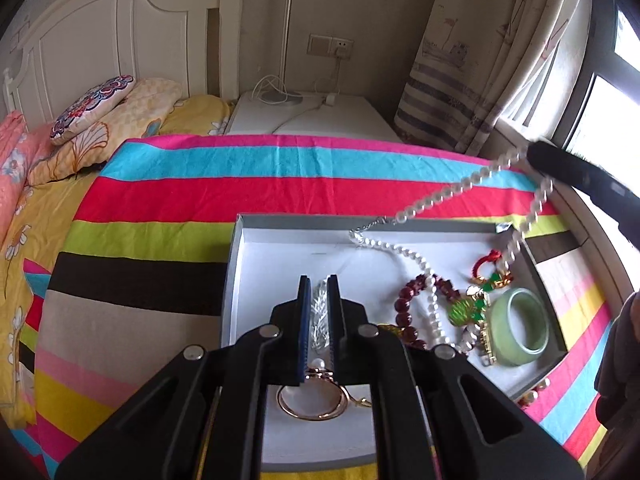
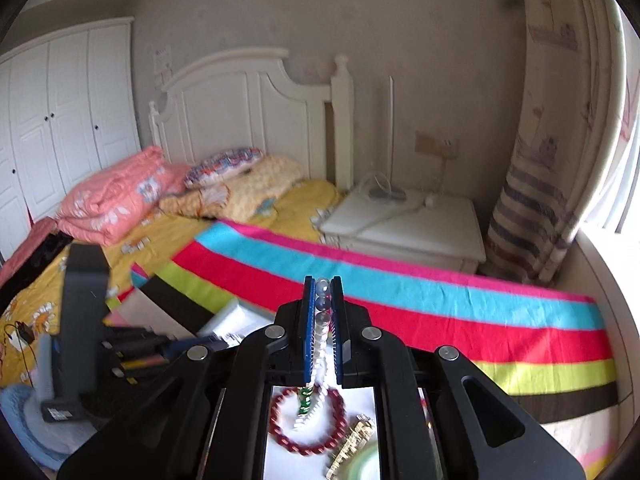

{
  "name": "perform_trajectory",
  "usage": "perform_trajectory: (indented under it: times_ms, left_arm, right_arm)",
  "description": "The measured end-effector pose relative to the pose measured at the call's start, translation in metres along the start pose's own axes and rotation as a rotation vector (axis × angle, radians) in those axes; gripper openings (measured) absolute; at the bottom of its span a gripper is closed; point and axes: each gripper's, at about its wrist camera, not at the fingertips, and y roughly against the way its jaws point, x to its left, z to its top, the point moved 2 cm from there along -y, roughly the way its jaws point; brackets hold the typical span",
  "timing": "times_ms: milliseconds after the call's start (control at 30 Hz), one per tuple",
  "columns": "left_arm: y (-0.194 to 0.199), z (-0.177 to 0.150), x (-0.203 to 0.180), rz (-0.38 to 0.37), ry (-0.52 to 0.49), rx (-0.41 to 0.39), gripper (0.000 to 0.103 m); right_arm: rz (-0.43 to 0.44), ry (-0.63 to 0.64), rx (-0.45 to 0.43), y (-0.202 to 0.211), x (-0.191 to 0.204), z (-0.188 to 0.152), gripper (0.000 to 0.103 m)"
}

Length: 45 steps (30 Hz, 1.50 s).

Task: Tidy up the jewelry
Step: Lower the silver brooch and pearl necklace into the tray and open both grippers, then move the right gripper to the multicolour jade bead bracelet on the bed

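Observation:
A shallow grey box [image 1: 236,264] with a white floor lies on the striped blanket. My left gripper [image 1: 319,284] is shut on a silver chain piece [image 1: 319,316] above the box; a gold ring [image 1: 312,404] lies below it. My right gripper [image 2: 323,284] is shut on a white pearl necklace [image 2: 322,328], lifted high; in the left wrist view its strand [image 1: 452,192] hangs from the black right gripper [image 1: 532,152] down into the box. A dark red bead bracelet [image 1: 404,312], a green jade bangle [image 1: 520,328] and green-gold charms [image 1: 468,308] lie in the box.
The striped blanket [image 1: 240,184] covers a bed with pillows [image 1: 104,128] at its head. A white nightstand [image 1: 312,116] with cables stands behind it. A curtain [image 1: 480,60] and window sill are at the right. The left gripper's body [image 2: 80,320] shows at the left in the right wrist view.

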Motion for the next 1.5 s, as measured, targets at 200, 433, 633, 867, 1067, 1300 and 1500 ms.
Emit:
perform_trajectory:
  times_ms: [200, 433, 633, 867, 1067, 1300, 1500]
  left_arm:
    - [-0.008, -0.007, 0.007, 0.007, 0.046, 0.0, 0.058]
    - [0.007, -0.012, 0.009, 0.001, 0.057, -0.026, 0.073]
    - [0.048, -0.034, 0.011, -0.007, 0.076, -0.094, 0.088]
    - [0.092, -0.072, 0.018, 0.017, 0.092, -0.137, 0.099]
    - [0.103, -0.11, 0.012, 0.054, 0.055, -0.111, 0.1]
    - [0.091, -0.138, 0.015, 0.021, 0.078, -0.044, 0.1]
    - [0.089, -0.141, 0.039, -0.072, 0.213, -0.056, 0.1]
  right_arm:
    - [-0.004, -0.046, 0.111, -0.017, -0.022, -0.037, 0.009]
    - [0.016, -0.082, 0.115, -0.006, -0.033, -0.052, 0.046]
    - [0.065, -0.084, 0.082, 0.027, -0.028, -0.068, 0.048]
    - [0.106, -0.079, 0.079, 0.064, -0.016, -0.103, 0.056]
    - [0.159, -0.125, 0.106, 0.081, -0.007, -0.138, 0.061]
    - [0.187, -0.043, 0.183, 0.095, 0.028, -0.174, 0.062]
    - [0.209, 0.104, 0.22, 0.095, 0.066, -0.182, 0.061]
